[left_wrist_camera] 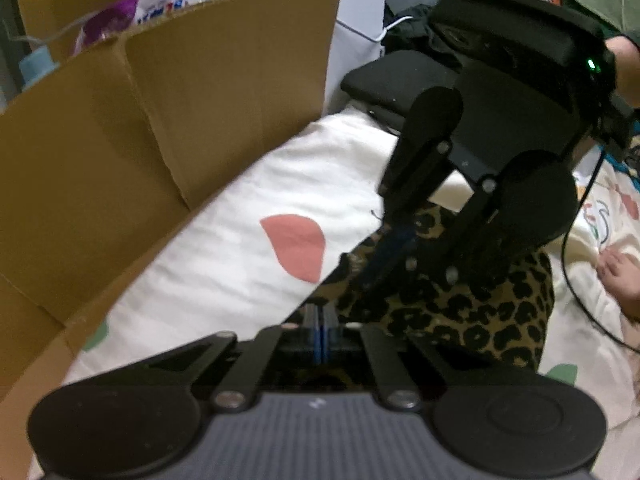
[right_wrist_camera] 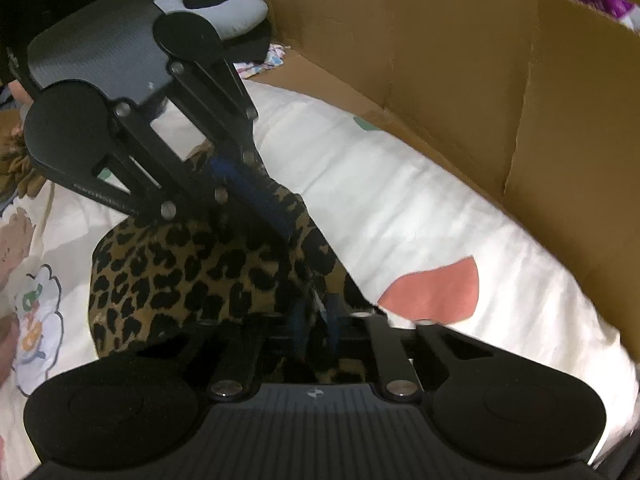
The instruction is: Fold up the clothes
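Both grippers, left gripper (left_wrist_camera: 322, 330) and right gripper (right_wrist_camera: 316, 312), pinching soft leopard-print garment (left_wrist_camera: 460, 312).

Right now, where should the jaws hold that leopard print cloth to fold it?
Along its far edge, from above. Both the left gripper and right gripper appear shut on the leopard print cloth there, where it lifts off the white bedsheet beside the cardboard box. The rest hangs bunched, offering no straight hem.

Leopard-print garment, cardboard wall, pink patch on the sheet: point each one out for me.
leopard-print garment (right_wrist_camera: 168, 280), right wrist view, on its broad spotted middle.
cardboard wall (left_wrist_camera: 120, 128), left wrist view, on the flat panel left of the crease.
pink patch (left_wrist_camera: 296, 246), left wrist view, at the middle of the shape on the white sheet.
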Available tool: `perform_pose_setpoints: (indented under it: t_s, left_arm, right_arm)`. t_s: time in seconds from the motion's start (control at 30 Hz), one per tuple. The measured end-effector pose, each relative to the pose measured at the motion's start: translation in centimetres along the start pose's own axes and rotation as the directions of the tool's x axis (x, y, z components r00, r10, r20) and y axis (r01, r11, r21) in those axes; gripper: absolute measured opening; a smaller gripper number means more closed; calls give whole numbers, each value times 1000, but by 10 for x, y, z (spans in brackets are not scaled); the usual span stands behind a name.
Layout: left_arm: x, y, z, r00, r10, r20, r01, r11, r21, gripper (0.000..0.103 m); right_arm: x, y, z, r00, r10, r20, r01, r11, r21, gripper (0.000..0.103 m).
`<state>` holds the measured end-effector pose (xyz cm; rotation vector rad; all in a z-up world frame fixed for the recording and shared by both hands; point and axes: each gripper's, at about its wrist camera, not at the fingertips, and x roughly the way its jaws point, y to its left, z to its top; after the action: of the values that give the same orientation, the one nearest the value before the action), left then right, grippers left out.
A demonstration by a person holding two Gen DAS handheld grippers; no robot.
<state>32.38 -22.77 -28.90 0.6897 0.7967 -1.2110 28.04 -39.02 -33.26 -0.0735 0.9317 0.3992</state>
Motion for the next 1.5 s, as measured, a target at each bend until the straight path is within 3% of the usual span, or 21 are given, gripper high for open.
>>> perform_pose_setpoints:
  t_s: [0.33,0.43,0.67,0.93,1.1,1.3,1.5]
  left_arm:
    - [16,7,-1,998,54,14,-54,997,-46,2]
    - [19,9,-3,997,82,1,-82,994,-67,9]
    - [-16,29,-22,987,161,7,-158,973,-167,10]
    - [-33,10,-40,989,142,45,-126,958,-256,10]
    - [-9,-6,-42,990,142,12,-136,963,-234,10]
    - [17,2,-45,980,196,-20,-195,945,-263,2]
    - [32,8,-47,975,220,-20,-216,925,-313,2]
  right_arm:
    - [0,-4,7,996,-91,-12,92,996,13,0]
    - [7,-3,7,993,-116,-33,116,993,13,0]
    - [13,-10,4,991,-135,-27,136,989,50,0]
    - [14,-14,2,991,-133,-29,135,989,59,0]
    - [18,-9,-1,990,-136,-30,138,988,66,0]
    - [24,-9,-6,990,-138,-18,140,986,89,0]
    - [24,-16,-6,990,-140,22,134,976,174,0]
